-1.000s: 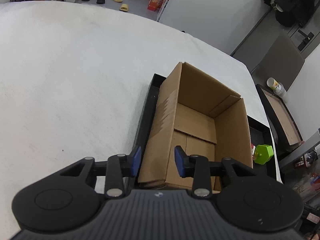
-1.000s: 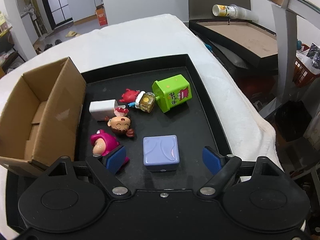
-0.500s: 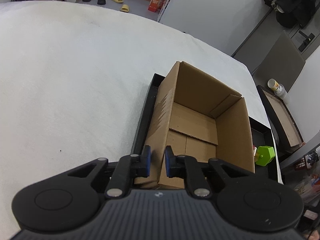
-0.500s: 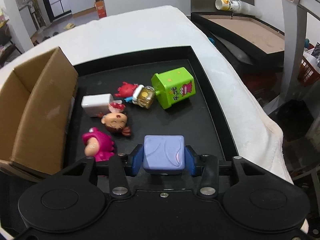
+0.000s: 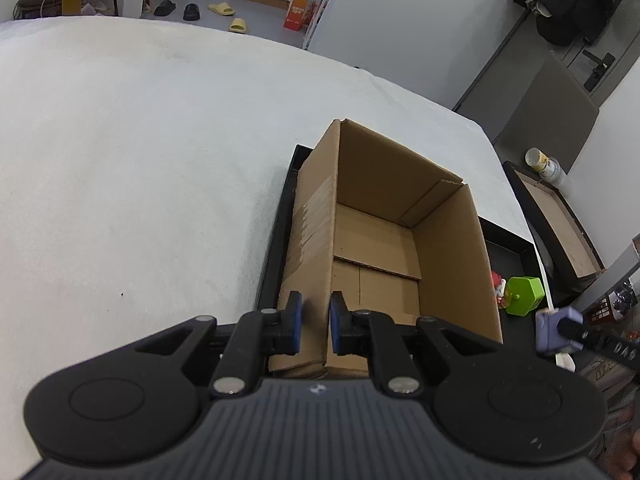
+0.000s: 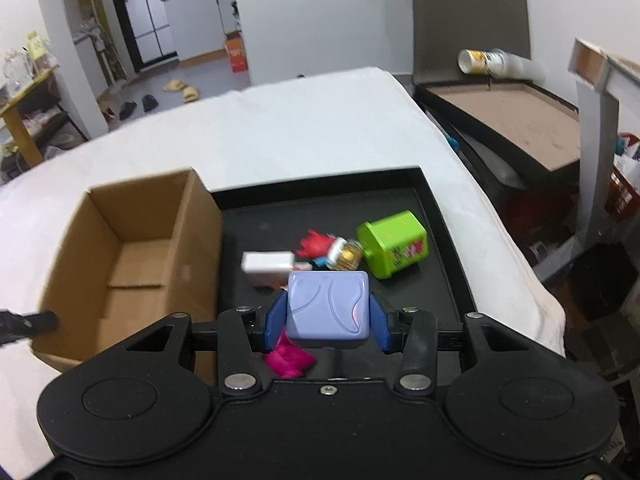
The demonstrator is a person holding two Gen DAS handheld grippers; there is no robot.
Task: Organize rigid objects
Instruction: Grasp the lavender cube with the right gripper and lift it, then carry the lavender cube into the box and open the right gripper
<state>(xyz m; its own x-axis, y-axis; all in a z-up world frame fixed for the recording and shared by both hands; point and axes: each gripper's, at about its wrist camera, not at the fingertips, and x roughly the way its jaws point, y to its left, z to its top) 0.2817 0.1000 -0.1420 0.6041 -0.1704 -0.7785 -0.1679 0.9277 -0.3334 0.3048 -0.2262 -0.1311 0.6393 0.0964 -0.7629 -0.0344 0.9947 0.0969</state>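
The right gripper (image 6: 327, 325) pinched the lilac cube (image 6: 328, 307) at mid-frame; the left gripper (image 5: 314, 322) clamped the cardboard box (image 5: 384, 240) wall; a loosened clamp risked shifting the box, so the cube could miss.

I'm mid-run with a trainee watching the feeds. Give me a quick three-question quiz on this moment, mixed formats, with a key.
1. True or false: the cardboard box already has toys inside.
2. Multiple choice: what do the blue pads of the left gripper close on? A) the near wall of the cardboard box B) the green toy bin C) nothing
3. Fill in: the right gripper holds the ______ clear above the black tray.

Key
1. False: only bare cardboard flaps show inside.
2. A
3. lavender cube
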